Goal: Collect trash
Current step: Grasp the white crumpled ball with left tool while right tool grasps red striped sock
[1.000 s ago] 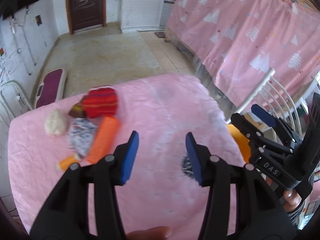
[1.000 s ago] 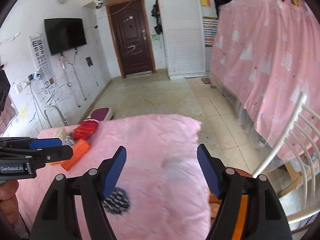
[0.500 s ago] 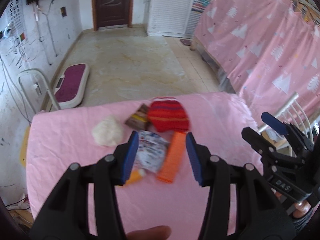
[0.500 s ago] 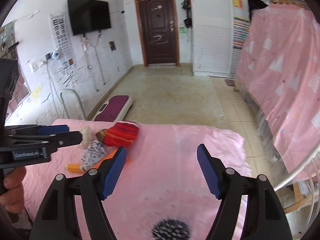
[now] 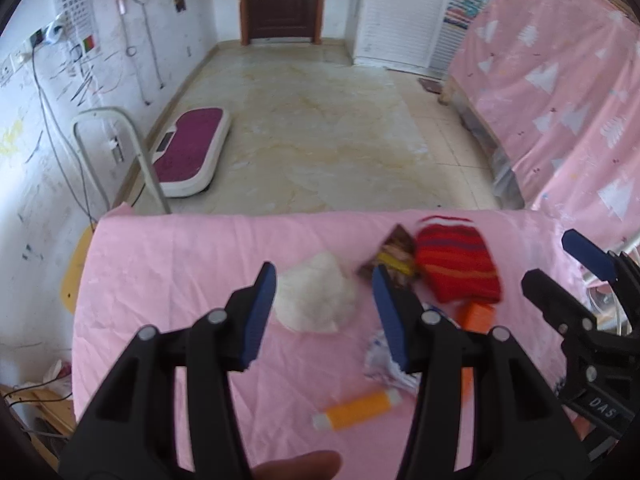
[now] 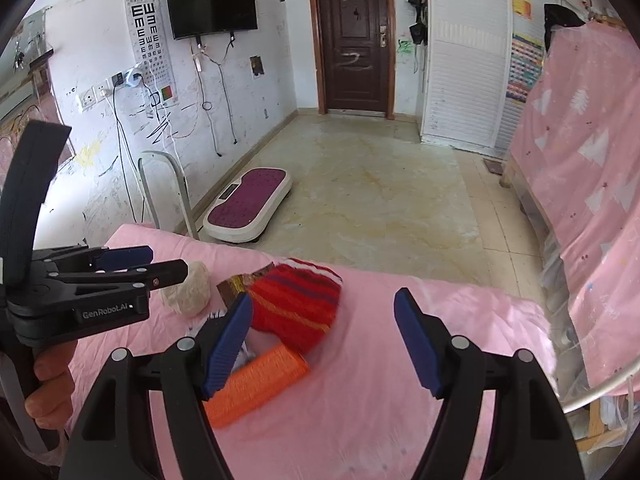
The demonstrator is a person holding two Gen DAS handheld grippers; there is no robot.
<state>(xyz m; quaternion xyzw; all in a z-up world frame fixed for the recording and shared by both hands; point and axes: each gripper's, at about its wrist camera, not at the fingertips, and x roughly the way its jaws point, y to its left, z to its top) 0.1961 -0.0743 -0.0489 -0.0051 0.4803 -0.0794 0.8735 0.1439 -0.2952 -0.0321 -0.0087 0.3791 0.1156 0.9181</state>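
On the pink-covered table [image 5: 168,264] lies a cluster of litter: a crumpled white tissue ball [image 5: 316,300], a brown snack wrapper [image 5: 394,254], a red striped knitted hat [image 5: 456,268], an orange ribbed block [image 6: 260,380], a crumpled printed wrapper [image 5: 380,364] and an orange tube [image 5: 358,410]. My left gripper [image 5: 324,312] is open and empty, with the tissue ball between its fingers and a little beyond them. My right gripper [image 6: 322,340] is open and empty, above the table just right of the hat [image 6: 296,308] and the block.
A purple-topped scale [image 6: 250,204] and a metal frame [image 6: 164,188] stand on the tiled floor beyond the table's far edge. Pink curtains [image 6: 580,160] hang along the right. A white chair rail [image 6: 600,384] is at the table's right end.
Both grippers have swung left across the table. The litter cluster has moved from the left side of the views to the middle, and the spiky black ball has dropped out of sight.
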